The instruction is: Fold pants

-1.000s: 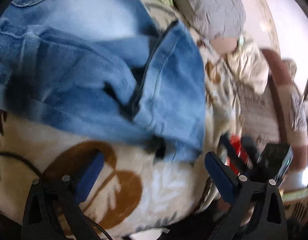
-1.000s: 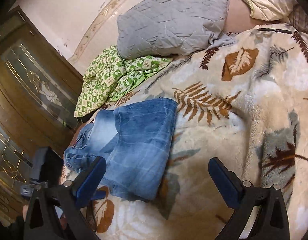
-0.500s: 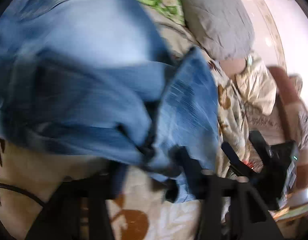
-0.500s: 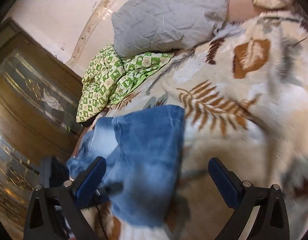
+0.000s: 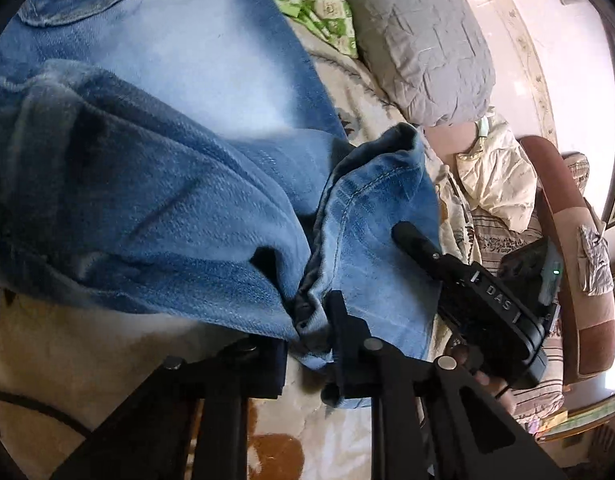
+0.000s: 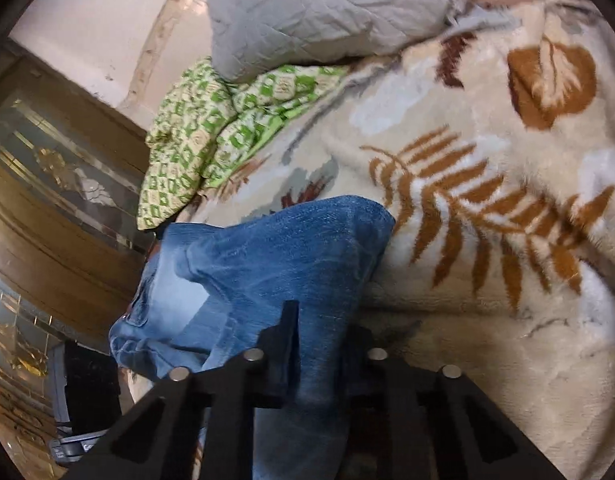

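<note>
Blue denim pants [image 5: 155, 168] lie partly folded on a cream blanket with brown leaf print [image 5: 91, 360]. My left gripper [image 5: 307, 332] is shut on the near folded edge of the pants. My right gripper [image 6: 319, 352] is shut on another edge of the same pants [image 6: 275, 264], which bunch up ahead of it. The right gripper's body [image 5: 483, 304] shows at the right of the left wrist view, its finger on the denim.
A grey quilted pillow [image 6: 331, 12] and a green patterned cloth [image 6: 211, 128] lie at the head of the bed. A wooden glass-front cabinet [image 6: 47, 200] stands at the left. A brown armchair [image 5: 567, 248] stands beside the bed.
Both grippers were open and short of the pants. They moved forward onto the denim and closed on its near edge; the fabric now bunches up.
</note>
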`<act>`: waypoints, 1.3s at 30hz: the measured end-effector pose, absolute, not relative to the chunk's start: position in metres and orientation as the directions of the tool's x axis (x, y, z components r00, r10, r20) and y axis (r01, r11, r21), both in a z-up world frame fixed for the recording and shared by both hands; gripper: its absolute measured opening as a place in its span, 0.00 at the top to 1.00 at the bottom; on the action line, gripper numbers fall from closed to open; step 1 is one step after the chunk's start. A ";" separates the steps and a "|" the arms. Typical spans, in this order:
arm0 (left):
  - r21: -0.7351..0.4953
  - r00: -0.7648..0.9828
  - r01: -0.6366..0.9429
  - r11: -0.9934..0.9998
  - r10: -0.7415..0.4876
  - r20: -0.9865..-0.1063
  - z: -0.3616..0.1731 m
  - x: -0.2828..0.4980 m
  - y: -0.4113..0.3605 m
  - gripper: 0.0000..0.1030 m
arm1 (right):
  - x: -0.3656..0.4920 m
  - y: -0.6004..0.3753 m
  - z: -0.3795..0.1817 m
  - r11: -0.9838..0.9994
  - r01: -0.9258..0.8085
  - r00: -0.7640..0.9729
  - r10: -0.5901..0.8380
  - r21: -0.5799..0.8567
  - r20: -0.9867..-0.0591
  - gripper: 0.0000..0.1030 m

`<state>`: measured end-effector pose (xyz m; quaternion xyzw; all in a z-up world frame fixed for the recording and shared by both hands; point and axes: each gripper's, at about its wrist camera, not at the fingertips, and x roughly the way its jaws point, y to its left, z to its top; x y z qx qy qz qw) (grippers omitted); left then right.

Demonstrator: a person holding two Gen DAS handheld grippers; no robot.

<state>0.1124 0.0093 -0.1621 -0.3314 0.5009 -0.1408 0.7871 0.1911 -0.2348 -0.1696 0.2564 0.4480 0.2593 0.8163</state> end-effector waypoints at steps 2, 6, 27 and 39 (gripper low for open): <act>-0.665 0.456 -0.119 0.738 -0.554 -0.697 -0.159 0.111 0.008 0.83 | 0.185 -0.234 -0.159 0.741 -0.227 0.484 0.649 0.632 -0.587 0.87; -0.674 0.465 -0.118 0.729 -0.559 -0.686 -0.151 0.099 0.004 0.83 | 0.173 -0.238 -0.142 0.752 -0.258 0.513 0.638 0.606 -0.574 0.87; -0.528 0.359 0.018 0.849 -0.498 -0.789 -0.154 0.106 -0.126 0.82 | 0.159 -0.344 -0.149 0.852 -0.084 0.545 0.474 0.517 -0.692 0.87; -0.434 0.431 0.071 0.898 -0.420 -0.799 -0.119 0.085 -0.127 0.01 | 0.131 -0.353 -0.100 0.900 -0.077 0.624 0.380 0.430 -0.683 0.07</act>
